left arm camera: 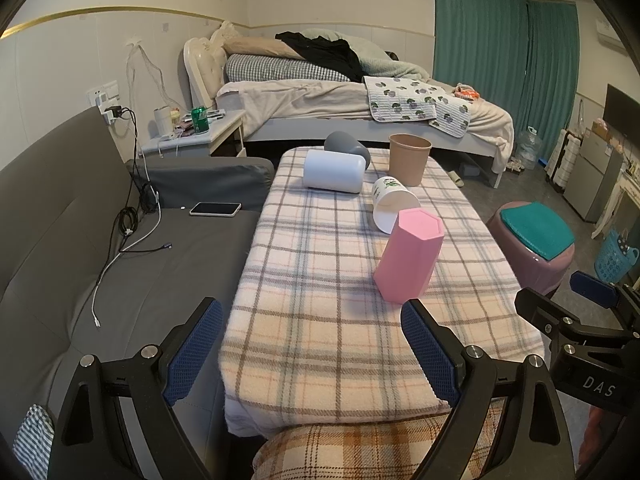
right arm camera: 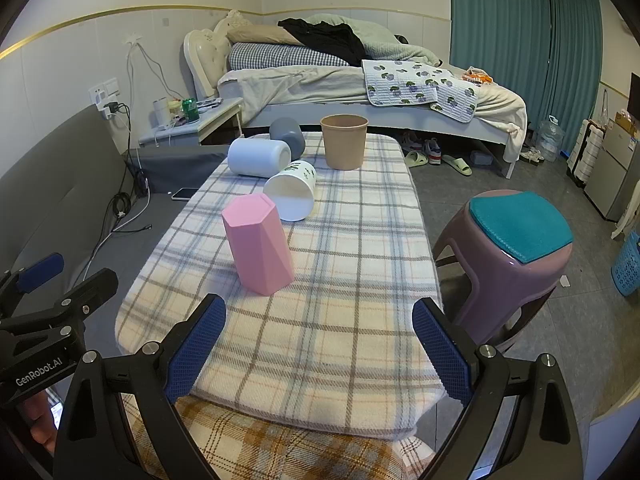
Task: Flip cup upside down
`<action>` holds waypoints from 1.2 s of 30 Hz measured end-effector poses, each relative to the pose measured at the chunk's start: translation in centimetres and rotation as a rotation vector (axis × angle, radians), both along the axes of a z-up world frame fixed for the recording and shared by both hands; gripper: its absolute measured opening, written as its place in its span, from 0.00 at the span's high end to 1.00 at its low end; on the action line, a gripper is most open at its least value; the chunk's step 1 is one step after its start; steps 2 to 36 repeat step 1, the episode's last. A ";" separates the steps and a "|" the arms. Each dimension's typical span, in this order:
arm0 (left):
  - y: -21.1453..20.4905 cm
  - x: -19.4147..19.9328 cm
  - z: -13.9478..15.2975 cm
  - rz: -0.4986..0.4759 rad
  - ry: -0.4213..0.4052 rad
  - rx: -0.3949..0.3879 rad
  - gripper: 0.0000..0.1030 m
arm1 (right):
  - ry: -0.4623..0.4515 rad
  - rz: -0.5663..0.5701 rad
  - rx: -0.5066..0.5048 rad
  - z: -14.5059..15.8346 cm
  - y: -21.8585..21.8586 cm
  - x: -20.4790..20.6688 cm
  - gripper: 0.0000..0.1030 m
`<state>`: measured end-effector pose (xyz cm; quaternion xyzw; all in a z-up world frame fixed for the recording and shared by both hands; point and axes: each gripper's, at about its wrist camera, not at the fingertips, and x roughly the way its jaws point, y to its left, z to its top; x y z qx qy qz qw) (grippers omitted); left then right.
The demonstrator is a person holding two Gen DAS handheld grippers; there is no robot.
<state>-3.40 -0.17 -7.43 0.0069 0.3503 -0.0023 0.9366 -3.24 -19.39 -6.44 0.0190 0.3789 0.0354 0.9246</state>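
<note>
Hovering at the near end of the counter point(right arm camera: 360, 344), both tongs are spread apart and empty: left tongs point(left arm camera: 312, 348), right tongs point(right arm camera: 320, 348). Pink cup point(right arm camera: 258, 244) already stands closed end up, nearest the tongs. Brown cup point(right arm camera: 344, 142) at the far end is the only 1 mouth up, likely the flip target. 3 cups lie on their sides: white cup with leaf print point(right arm camera: 292, 194), plain white cup point(right arm camera: 258, 157), grey cup point(right arm camera: 288, 132).

Risks: reaching past the pink cup could knock it over; soft plaid cloth gives poor footing; side-lying cups may roll if bumped; thin brown cup could crush under a hard squeeze.

Writing: "GenRobot.AI" on the left tongs body in right view; "DAS" on the right tongs body in left view.
</note>
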 end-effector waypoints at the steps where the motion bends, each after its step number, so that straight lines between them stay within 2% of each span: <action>1: 0.1 -0.1 -0.1 0.001 0.001 0.000 0.09 | 0.000 0.000 0.000 0.0 0.0 0.0 0.08; 36: 0.1 -0.1 -0.1 0.001 0.001 0.000 0.09 | 0.000 0.000 0.000 0.0 0.0 0.0 0.08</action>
